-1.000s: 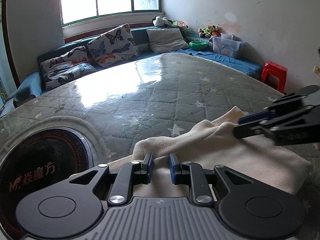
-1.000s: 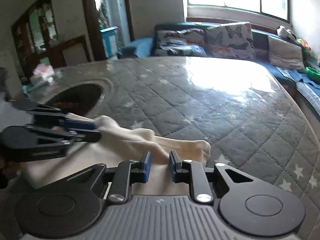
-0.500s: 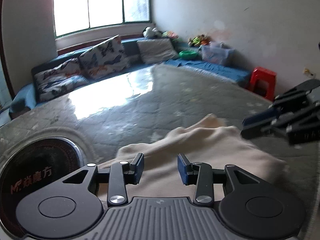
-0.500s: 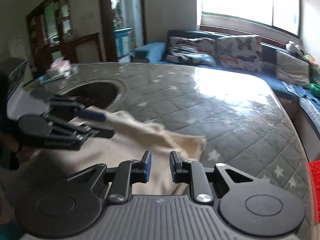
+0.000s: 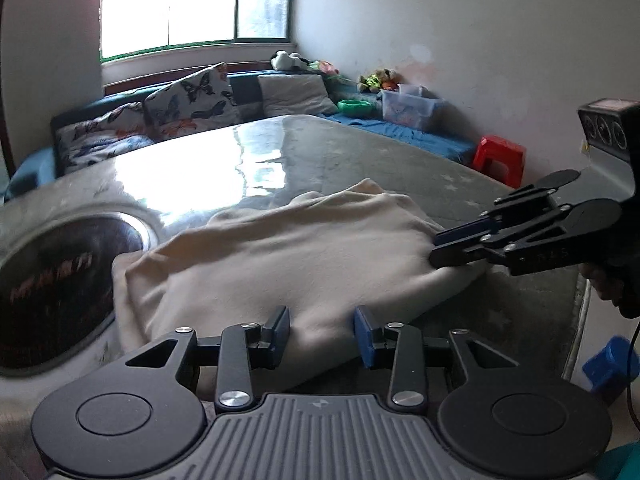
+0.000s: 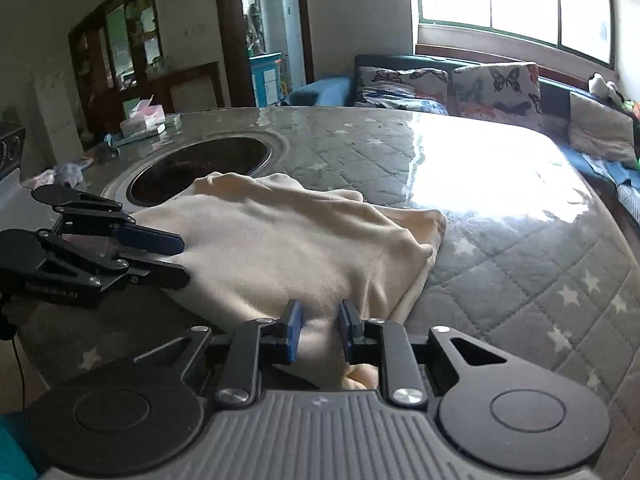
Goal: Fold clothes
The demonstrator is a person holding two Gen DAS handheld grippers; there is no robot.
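A cream garment (image 5: pixel 296 252) lies folded on the grey quilted table top; it also shows in the right wrist view (image 6: pixel 288 248). My left gripper (image 5: pixel 322 330) is open, its blue pads standing either side of the garment's near edge; it also shows at the left of the right wrist view (image 6: pixel 182 256). My right gripper (image 6: pixel 318 330) is open by a narrower gap at the garment's near right edge, with cloth between the pads. In the left wrist view the right gripper (image 5: pixel 434 250) touches the garment's right corner.
A round black inset hob (image 6: pixel 200 168) sits in the table (image 6: pixel 500 240) beside the garment. A tissue box (image 6: pixel 142 120) lies at the far left edge. A red stool (image 5: pixel 500 158) and a cushioned bench (image 5: pixel 192 108) stand beyond the table.
Both grippers have opened and let go of the garment, the left first. The garment has dropped flat on the table. Both grippers have drawn back toward its near edge.
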